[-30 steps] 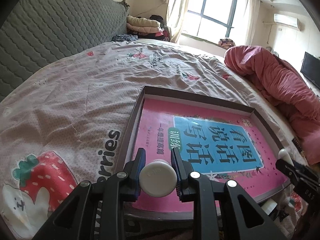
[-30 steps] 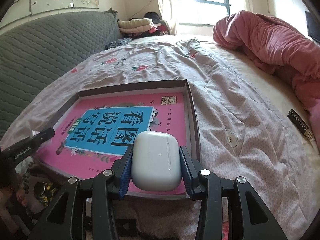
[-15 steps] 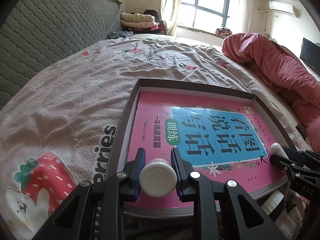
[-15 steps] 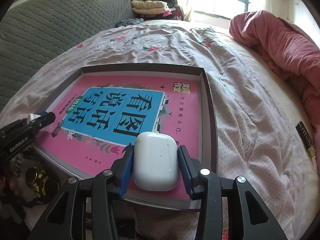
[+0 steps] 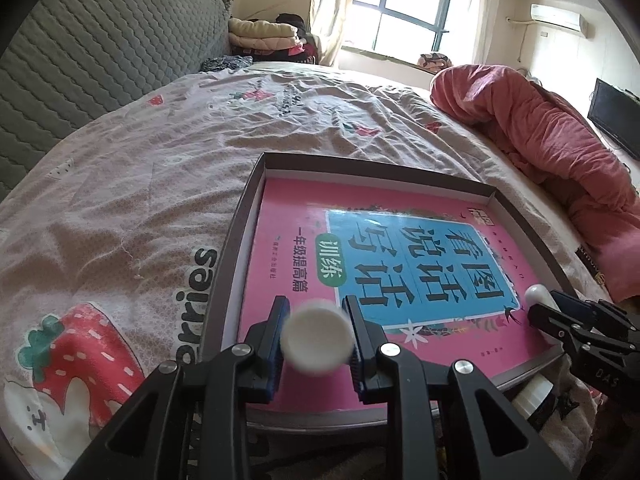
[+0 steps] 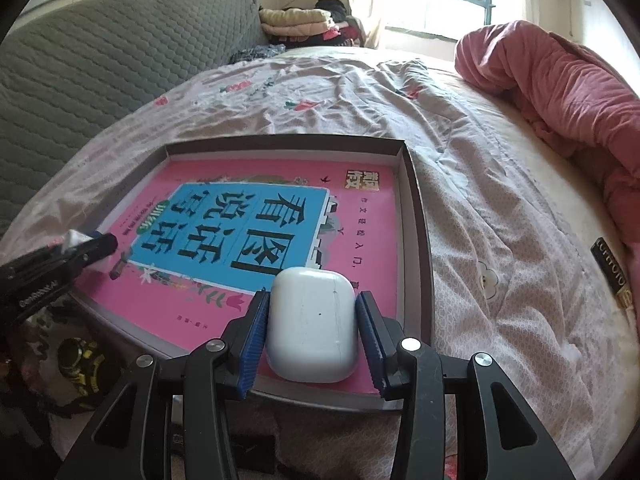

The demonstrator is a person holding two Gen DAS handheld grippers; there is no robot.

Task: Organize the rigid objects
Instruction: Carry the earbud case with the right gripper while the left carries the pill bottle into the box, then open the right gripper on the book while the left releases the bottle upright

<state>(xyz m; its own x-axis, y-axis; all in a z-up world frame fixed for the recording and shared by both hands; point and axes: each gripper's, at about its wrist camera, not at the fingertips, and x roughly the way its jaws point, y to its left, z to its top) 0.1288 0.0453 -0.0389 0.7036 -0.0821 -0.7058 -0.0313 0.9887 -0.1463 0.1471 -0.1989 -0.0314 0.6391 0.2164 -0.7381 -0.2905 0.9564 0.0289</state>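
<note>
Left gripper (image 5: 317, 338) fingers clamp a white round-capped bottle (image 5: 317, 345); right gripper (image 6: 312, 330) fingers clamp a white earbud case (image 6: 312, 330). Both are over the pink book (image 6: 280, 216), titled "看图说话写话", in the tray (image 6: 418, 216). Bedsheet (image 5: 198, 280) reads "rries".

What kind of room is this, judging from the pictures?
Most likely a bedroom in a home: a wide bed sheet with strawberry prints, a crumpled pink quilt, and a grey quilted headboard beside a curtained window.
</note>
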